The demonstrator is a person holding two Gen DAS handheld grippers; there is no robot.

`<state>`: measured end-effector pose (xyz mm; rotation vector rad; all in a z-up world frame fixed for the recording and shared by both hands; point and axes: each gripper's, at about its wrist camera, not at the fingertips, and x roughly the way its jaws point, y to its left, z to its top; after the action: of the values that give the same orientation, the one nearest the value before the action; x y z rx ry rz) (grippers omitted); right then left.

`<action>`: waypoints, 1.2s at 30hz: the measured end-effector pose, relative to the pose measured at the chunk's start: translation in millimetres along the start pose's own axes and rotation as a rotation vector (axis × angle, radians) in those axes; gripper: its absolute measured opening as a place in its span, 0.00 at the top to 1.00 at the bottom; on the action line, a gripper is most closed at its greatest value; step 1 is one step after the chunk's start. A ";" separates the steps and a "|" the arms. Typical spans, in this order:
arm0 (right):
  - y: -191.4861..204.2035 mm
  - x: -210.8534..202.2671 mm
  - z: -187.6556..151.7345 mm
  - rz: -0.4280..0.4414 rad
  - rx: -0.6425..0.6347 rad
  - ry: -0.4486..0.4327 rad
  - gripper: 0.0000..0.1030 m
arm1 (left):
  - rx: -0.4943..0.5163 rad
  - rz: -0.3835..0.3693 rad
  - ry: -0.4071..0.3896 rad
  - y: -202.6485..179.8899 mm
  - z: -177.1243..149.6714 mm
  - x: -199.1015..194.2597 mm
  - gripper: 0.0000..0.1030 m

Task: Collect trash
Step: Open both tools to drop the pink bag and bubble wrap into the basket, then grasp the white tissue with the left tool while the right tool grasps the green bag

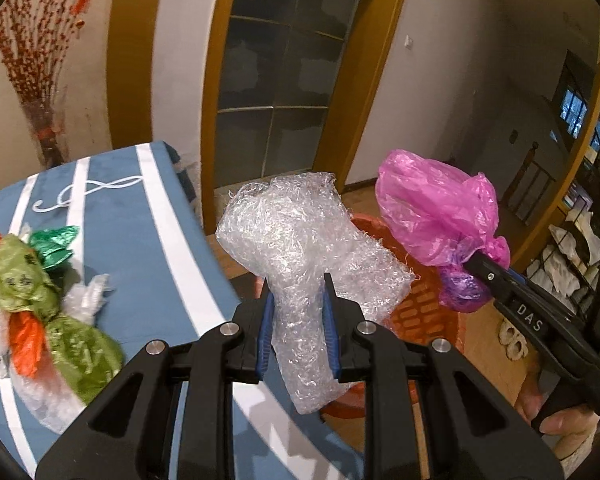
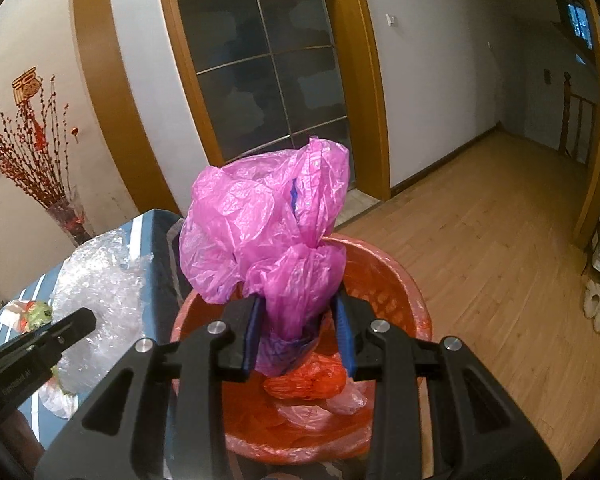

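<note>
Nearest in the right wrist view, the right gripper (image 2: 300, 328) has its jaws pinching the gathered neck of a pink plastic bag (image 2: 268, 232), whose crumpled bulk billows up and away from the fingers, so its long axis runs roughly along the line the gripper points. Directly below and just beyond those jaws sits the red basket (image 2: 400, 280), already holding an orange bag (image 2: 312, 384) and some pale plastic; the pink bag hangs over its open mouth, so the drop looks like a matter of letting go. In the left wrist view, the left gripper (image 1: 298, 320) has its jaws pinching a wad of clear bubble wrap (image 1: 300, 240) about its narrow middle, the long axis again running from near to far, with the wide end fanning out past the fingertips. This wad lies over the counter (image 1: 148, 240) edge and the basket's near-left rim, so the right hand seems nearer to a clean release. Farther left on the striped counter, a heap of green, orange and white bags (image 1: 32, 300) remains to be gathered. Beyond stands a glazed door (image 1: 276, 80).
</note>
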<state>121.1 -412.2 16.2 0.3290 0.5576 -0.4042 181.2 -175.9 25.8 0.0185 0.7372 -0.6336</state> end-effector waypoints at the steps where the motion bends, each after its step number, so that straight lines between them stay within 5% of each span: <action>1: -0.5 1.7 0.5 -0.002 0.003 0.002 0.69 | 0.002 -0.005 0.006 -2.4 0.0 3.3 0.79; 16: -19.5 30.1 3.1 -0.028 0.067 0.048 0.59 | 0.024 -0.038 0.096 -23.4 -8.4 46.1 0.78; 36: -24.5 29.0 -5.4 -0.030 0.068 0.075 0.45 | 0.009 0.055 0.115 0.2 -20.5 36.4 0.43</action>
<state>130.1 -439.4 -9.3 0.4026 0.6239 -0.4417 189.1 -190.4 -12.6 0.0840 0.8425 -0.5866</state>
